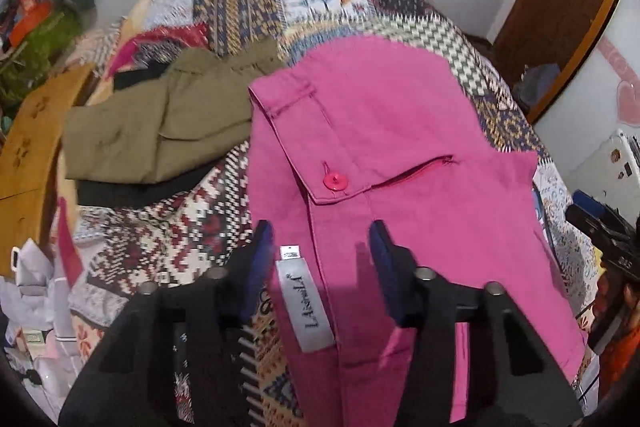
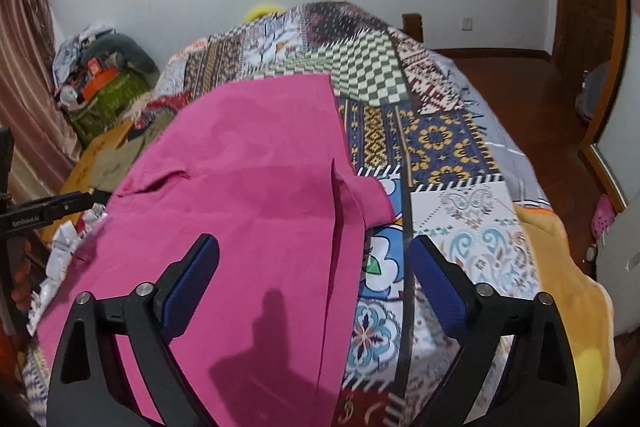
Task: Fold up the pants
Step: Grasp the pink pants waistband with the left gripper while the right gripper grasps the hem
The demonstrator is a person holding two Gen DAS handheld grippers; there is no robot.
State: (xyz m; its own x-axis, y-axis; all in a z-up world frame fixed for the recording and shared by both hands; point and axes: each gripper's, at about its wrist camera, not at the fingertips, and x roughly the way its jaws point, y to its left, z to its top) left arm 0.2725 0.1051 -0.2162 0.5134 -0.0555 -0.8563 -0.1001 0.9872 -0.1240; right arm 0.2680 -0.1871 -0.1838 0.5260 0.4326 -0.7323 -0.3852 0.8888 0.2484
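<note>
**Q:** where are the pants rn?

**A:** pink pants (image 1: pixel 400 131) lie flat on the patchwork bedspread (image 2: pixel 440 139), just beside some olive pants (image 1: pixel 160 131). My left gripper (image 1: pixel 322 255) hangs fingers apart over the waistband label (image 1: pixel 306 303); right gripper (image 2: pixel 314 267) is spread wide too, gripping nothing.

The left gripper (image 1: pixel 322 247) hovered with its jaws apart over the near edge of the pants (image 1: pixel 400 147), one blue pad (image 1: pixel 260 259) left of that edge and the other over the cloth, gripping nothing. The right gripper (image 2: pixel 314 259) stood wide open above the pants' right edge, its left finger (image 2: pixel 192 275) over the cloth and its right finger clear of it.
</note>
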